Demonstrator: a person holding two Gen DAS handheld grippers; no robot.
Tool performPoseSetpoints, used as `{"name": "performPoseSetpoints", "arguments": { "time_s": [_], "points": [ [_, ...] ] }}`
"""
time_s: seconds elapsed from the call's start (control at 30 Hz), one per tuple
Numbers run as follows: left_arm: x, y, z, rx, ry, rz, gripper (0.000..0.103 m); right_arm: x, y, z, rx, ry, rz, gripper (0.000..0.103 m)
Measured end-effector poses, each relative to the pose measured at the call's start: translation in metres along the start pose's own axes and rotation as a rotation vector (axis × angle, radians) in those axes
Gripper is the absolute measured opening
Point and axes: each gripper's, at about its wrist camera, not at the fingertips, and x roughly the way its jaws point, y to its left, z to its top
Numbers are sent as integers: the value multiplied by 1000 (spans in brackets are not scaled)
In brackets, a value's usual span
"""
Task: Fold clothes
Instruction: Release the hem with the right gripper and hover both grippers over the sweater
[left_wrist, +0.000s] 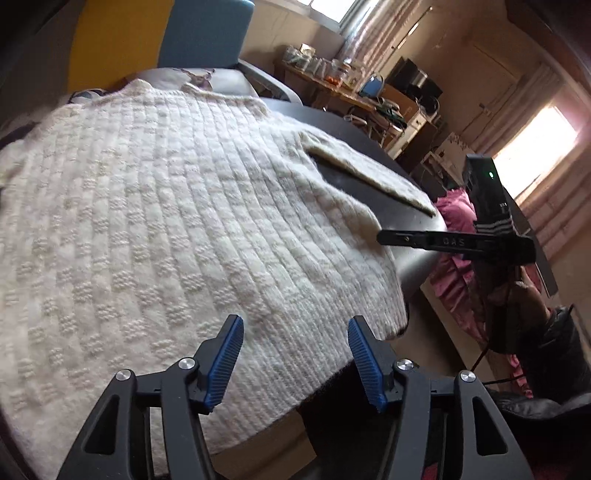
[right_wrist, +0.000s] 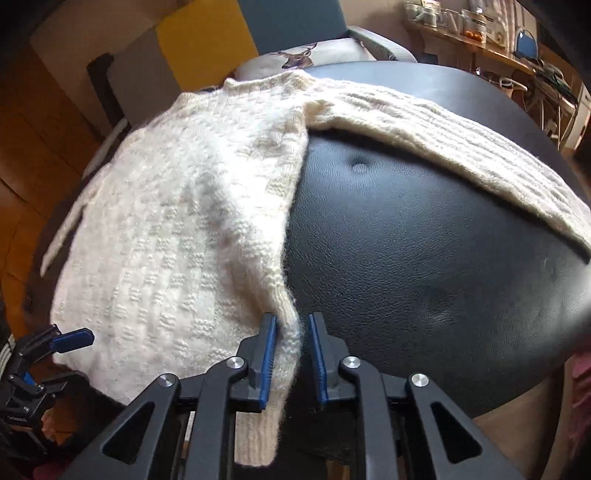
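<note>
A cream knit sweater (left_wrist: 147, 221) (right_wrist: 166, 221) lies spread over a round black leather stool (right_wrist: 406, 240) (left_wrist: 399, 218). One sleeve (right_wrist: 443, 140) (left_wrist: 369, 166) stretches out across the bare leather. My left gripper (left_wrist: 293, 325) hovers open over the sweater's near hem, with nothing pinched between its blue pads. It shows small at the lower left of the right wrist view (right_wrist: 70, 338). My right gripper (right_wrist: 291, 321) is narrowed onto the sweater's lower side corner, and the knit edge runs up between its pads. In the left wrist view that gripper (left_wrist: 443, 242) appears side-on at the sweater's right edge.
A chair with a blue back and a deer-print cushion (right_wrist: 295, 55) stands behind the stool. A cluttered wooden desk (left_wrist: 332, 81) lines the far wall. Pink cloth (left_wrist: 454, 206) and a black bag (left_wrist: 554, 350) lie on the floor to the right.
</note>
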Motion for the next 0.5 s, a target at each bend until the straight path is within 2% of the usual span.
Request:
{"name": "performPoseSetpoints", "arguments": {
  "time_s": [0.07, 0.17, 0.23, 0.27, 0.3, 0.33, 0.37, 0.5],
  "points": [
    [-14, 19, 6, -32, -43, 50, 61, -5, 14, 7, -21, -48, 76, 20],
    [-23, 52, 2, -96, -42, 153, 61, 4, 39, 21, -62, -73, 160, 22],
    [-24, 70, -5, -133, -27, 213, 61, 23, 55, 31, -83, -67, 145, 22],
    [-21, 78, -10, -156, -8, 248, 61, 32, 53, 33, -74, -32, 112, 22],
    [-19, 86, -19, -180, 11, 260, 60, 41, 50, 35, -63, 9, 76, 22],
    [-18, 93, -28, -204, 29, 269, 60, 55, 43, 36, -35, 63, 2, 22],
    [-21, 95, -33, -214, 18, 262, 59, 62, 35, 35, -13, 80, -23, 19],
    [-35, 99, -44, -266, -39, 208, 59, 62, 24, 33, 9, 51, 32, 18]
  ]
}}
